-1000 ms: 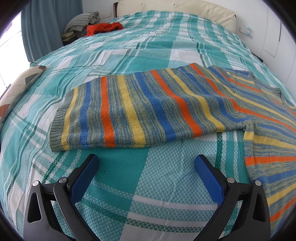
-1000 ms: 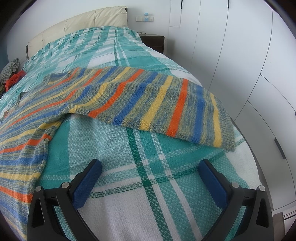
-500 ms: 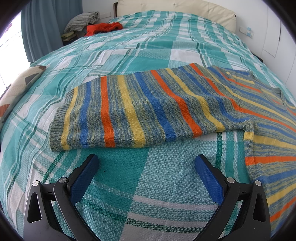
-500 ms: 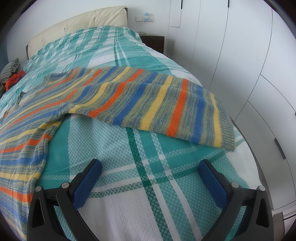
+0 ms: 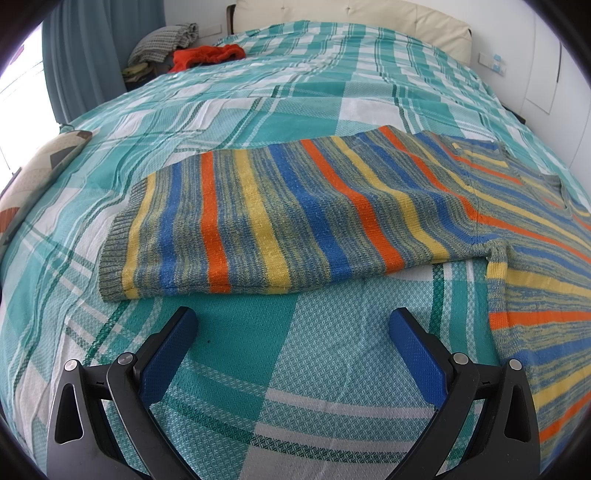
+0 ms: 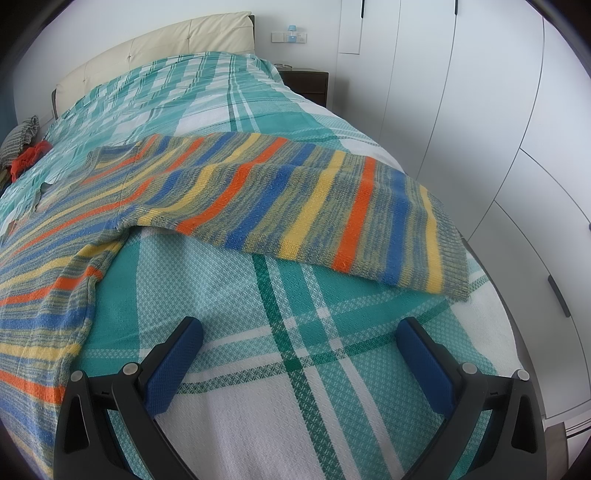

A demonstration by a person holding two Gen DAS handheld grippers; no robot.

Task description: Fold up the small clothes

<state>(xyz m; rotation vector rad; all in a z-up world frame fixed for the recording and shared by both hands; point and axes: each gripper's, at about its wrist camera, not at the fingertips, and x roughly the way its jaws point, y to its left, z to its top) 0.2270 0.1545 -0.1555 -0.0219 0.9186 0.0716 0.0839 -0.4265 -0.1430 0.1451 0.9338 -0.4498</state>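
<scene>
on the bed: one striped knit sweater (image 5: 295, 218) lies spread flat on the teal and white plaid bedspread (image 5: 229, 110), sleeves stretched out to both sides, its body running off the frame edge in each view.
left claw: the left claw (image 5: 293, 325) has its jaws spread wide with nothing between them, hovering just short of the sweater's left sleeve; whether the blue pads (image 5: 168, 354) touch the bedspread i cannot tell.
right claw: the right claw (image 6: 301, 332) is likewise wide apart and holds nothing, near the right sleeve (image 6: 332, 214) but apart from it.
only in the left view: a teal curtain (image 5: 81, 55), a patterned cushion (image 5: 40, 166) at the bed's edge, and the left sleeve's ribbed cuff (image 5: 118, 236).
only in the right view: white wardrobe doors (image 6: 498, 110), a dark nightstand (image 6: 306, 83), a wall switch plate (image 6: 290, 36), and the right sleeve's cuff (image 6: 452, 247) lying near the bed's edge.
in both views: a cream padded headboard (image 5: 351, 18), a red garment (image 5: 207, 55) and a grey checked cloth (image 5: 162, 40) bunched at the far corner of the bed.
count: one sweater, two sleeves, two claws, four blue pads, one red garment, one grey cloth, one cushion, one nightstand.
</scene>
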